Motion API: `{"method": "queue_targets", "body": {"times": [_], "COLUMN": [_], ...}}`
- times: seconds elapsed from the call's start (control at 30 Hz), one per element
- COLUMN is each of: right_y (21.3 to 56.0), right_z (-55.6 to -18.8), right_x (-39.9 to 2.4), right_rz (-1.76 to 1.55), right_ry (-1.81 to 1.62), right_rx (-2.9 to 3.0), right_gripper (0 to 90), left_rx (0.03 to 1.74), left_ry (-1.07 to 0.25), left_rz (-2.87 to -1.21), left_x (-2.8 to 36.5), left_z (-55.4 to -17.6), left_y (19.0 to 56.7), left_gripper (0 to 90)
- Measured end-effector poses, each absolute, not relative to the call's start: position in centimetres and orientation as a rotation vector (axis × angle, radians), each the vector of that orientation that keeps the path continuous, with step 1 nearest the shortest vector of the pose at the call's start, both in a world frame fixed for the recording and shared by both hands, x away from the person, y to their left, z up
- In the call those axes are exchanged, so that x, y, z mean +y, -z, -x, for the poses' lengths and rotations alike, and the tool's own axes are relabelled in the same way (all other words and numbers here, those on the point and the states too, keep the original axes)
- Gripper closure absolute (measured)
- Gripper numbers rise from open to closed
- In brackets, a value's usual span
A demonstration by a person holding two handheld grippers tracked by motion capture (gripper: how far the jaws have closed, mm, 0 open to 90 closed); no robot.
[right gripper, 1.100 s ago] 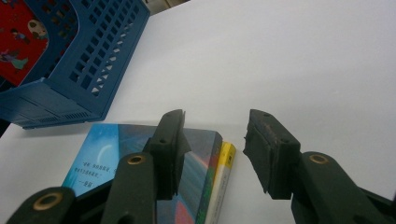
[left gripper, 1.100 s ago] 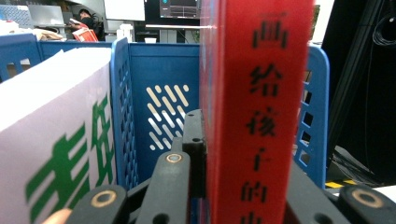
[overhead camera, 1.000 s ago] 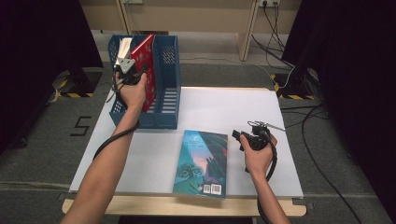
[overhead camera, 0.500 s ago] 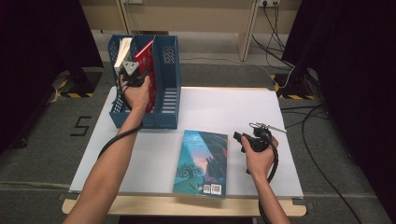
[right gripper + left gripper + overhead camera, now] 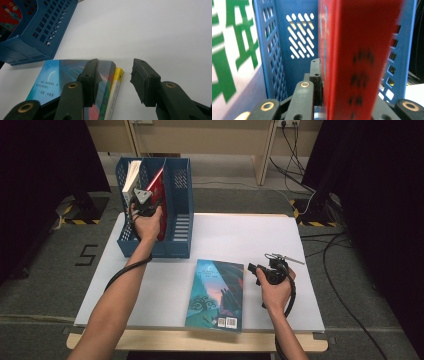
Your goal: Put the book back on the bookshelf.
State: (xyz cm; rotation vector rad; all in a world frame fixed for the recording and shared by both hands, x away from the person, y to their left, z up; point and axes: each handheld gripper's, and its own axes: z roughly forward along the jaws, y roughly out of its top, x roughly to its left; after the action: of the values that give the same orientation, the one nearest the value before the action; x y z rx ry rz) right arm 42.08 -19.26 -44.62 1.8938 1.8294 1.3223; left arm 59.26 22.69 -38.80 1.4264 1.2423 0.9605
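Note:
A red book stands tilted in the middle slot of the blue file rack. My left gripper is shut on the book's near edge. In the left gripper view the red book stands between my jaws, with the rack's perforated wall behind it. A teal illustrated book lies flat on the white table. My right gripper hovers open just right of it. In the right gripper view the right gripper has nothing between its jaws, and the teal book lies under the left jaw.
A white book with green lettering stands in the rack's left slot. The rack's right slot holds nothing. Cables run over the floor at the right of the table. The rack's corner lies at the upper left of the right gripper view.
My left hand has sunk with the red book, which now sits deeper in the rack and leans less. The right hand and the teal book have not moved.

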Motion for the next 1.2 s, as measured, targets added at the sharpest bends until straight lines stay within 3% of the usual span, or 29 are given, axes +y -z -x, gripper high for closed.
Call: {"method": "queue_targets", "body": {"times": [0.33, 0.6, 0.83, 1.2], "right_y": [44.6, 44.7, 44.9, 44.8], "right_z": [-42.0, -41.8, -41.7, -41.8], "right_x": [-19.2, -19.2, -19.2, -19.0], "right_rz": [-1.888, -1.907, -1.898, -1.890], "right_ry": [-1.315, -1.321, -1.314, -1.306], "right_rx": [1.832, 1.825, 1.834, 1.843], "right_gripper": [56.9, 56.7, 56.5, 56.3], "left_rx": [1.243, 1.230, 1.227, 1.236], "left_ry": [-0.954, -0.928, -0.971, -1.027], "left_rz": [-1.455, -1.485, -1.483, -1.518], "left_x": [22.7, 22.9, 23.3, 23.1], "left_z": [-59.8, -58.3, -56.8, -57.9], "left_y": [38.7, 38.4, 38.2, 38.0], "left_gripper": [76.9, 65.9, 76.0, 78.4]}}
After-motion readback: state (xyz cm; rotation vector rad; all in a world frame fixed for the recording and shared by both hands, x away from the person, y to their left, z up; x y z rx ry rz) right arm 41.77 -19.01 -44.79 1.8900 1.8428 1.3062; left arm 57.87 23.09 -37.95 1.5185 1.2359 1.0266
